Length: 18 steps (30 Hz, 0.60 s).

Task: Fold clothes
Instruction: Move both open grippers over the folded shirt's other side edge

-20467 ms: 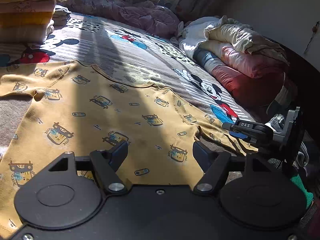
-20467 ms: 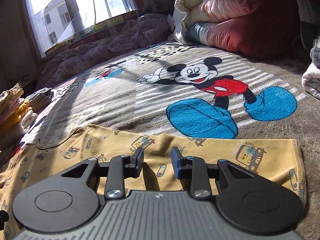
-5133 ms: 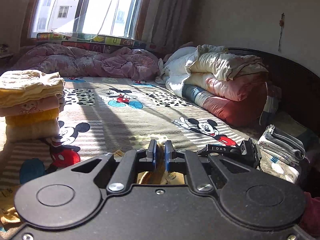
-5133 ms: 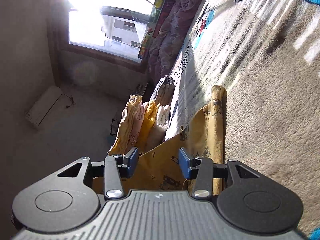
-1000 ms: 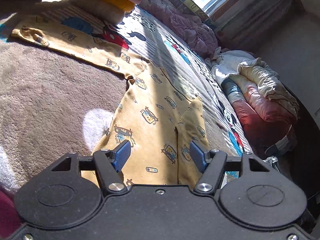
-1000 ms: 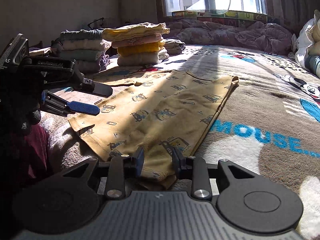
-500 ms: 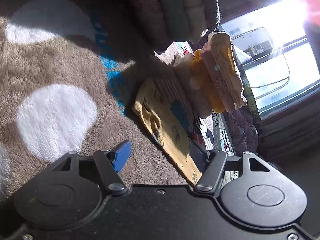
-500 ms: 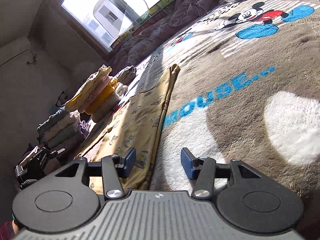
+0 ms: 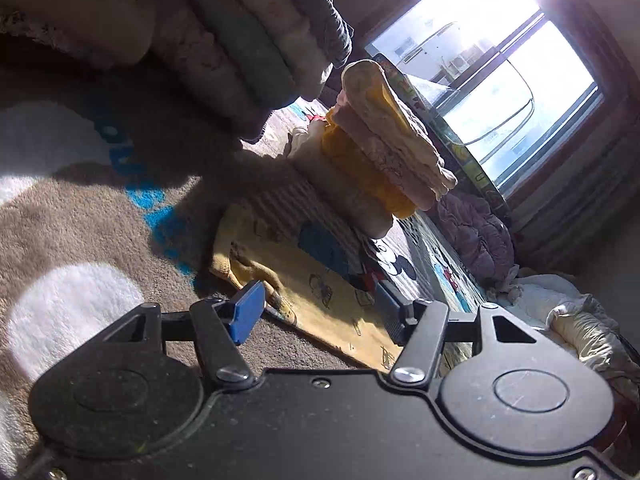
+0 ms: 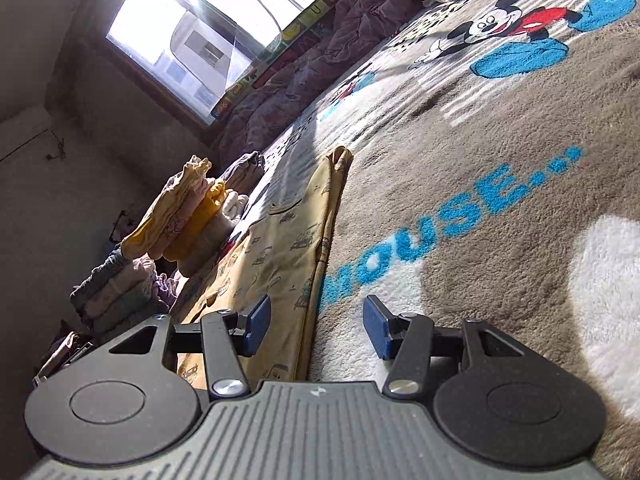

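A yellow printed garment point(image 10: 280, 264) lies flat on the Mickey Mouse blanket point(image 10: 500, 128), one side folded in along its right edge. My right gripper point(image 10: 316, 326) is open and empty, low over that folded edge near the hem. My left gripper point(image 9: 320, 310) is open and empty, close above the garment's sleeve point(image 9: 316, 292), whose cuff end point(image 9: 240, 256) lies just ahead of the left finger.
Two stacks of folded clothes stand beside the sleeve: a yellow and pink stack point(image 9: 384, 152) point(image 10: 188, 216) and a grey and pink stack point(image 9: 248, 48) point(image 10: 116, 288). A purple quilt point(image 10: 320, 60) lies under the window. Rolled bedding point(image 9: 580, 324) lies at the far right.
Over the last second both grippers have left the garment's hem. The left one swung to the sleeve and moved closer to its cuff. The right one opened and tilted along the folded edge.
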Available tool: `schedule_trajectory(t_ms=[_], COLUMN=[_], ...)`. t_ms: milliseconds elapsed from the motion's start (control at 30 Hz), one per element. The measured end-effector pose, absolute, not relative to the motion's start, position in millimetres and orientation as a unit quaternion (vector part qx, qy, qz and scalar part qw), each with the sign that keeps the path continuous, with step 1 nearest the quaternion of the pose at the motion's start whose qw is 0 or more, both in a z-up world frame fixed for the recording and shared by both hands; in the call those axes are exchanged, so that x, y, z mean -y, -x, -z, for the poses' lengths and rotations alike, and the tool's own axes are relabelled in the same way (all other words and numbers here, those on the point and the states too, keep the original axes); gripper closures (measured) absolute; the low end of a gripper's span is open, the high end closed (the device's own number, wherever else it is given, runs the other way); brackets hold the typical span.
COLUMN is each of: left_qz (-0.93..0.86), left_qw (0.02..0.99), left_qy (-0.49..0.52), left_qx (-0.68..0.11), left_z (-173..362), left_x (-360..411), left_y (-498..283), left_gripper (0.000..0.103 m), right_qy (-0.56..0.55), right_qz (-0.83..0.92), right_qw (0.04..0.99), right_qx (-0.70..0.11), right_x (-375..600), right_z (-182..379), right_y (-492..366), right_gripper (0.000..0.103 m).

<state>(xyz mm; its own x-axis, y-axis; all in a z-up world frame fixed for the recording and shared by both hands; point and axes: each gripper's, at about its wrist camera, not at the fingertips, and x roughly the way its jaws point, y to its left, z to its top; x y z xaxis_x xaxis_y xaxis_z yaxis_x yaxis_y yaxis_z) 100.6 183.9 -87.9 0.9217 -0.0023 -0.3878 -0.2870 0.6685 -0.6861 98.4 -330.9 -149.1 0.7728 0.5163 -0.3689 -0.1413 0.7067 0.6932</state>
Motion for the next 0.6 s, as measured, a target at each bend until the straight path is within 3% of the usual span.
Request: schedule_trajectory(t_ms=[267,367,500,600], left_qz=[-0.123,-0.143,-0.160,-0.154], left_qw=[0.885,0.877,0.819,0.837], left_qy=[0.405,0.417,0.518,0.489], left_qx=[-0.192,-0.193,-0.185,-0.190], left_z=[96,100,121,117], left_x=[-186,-190,-227,-229], left_y=[-104,-102,-94,-113], left_gripper=[0.043,0.043,0.044,0.045], right_qy=[-0.225,-0.238,-0.250,-0.249], right_qz=[-0.195,-0.194,-0.193,-0.190], right_qw=[0.908,0.905,0.902,0.904], right_qx=[-0.294,-0.293,-0.293,-0.292], right_x=[305,309,310,309], right_z=[145,146,147,148], right_y=[-102,-102,-104,-104], right_gripper=[0.060,0.060,0.060,0.059])
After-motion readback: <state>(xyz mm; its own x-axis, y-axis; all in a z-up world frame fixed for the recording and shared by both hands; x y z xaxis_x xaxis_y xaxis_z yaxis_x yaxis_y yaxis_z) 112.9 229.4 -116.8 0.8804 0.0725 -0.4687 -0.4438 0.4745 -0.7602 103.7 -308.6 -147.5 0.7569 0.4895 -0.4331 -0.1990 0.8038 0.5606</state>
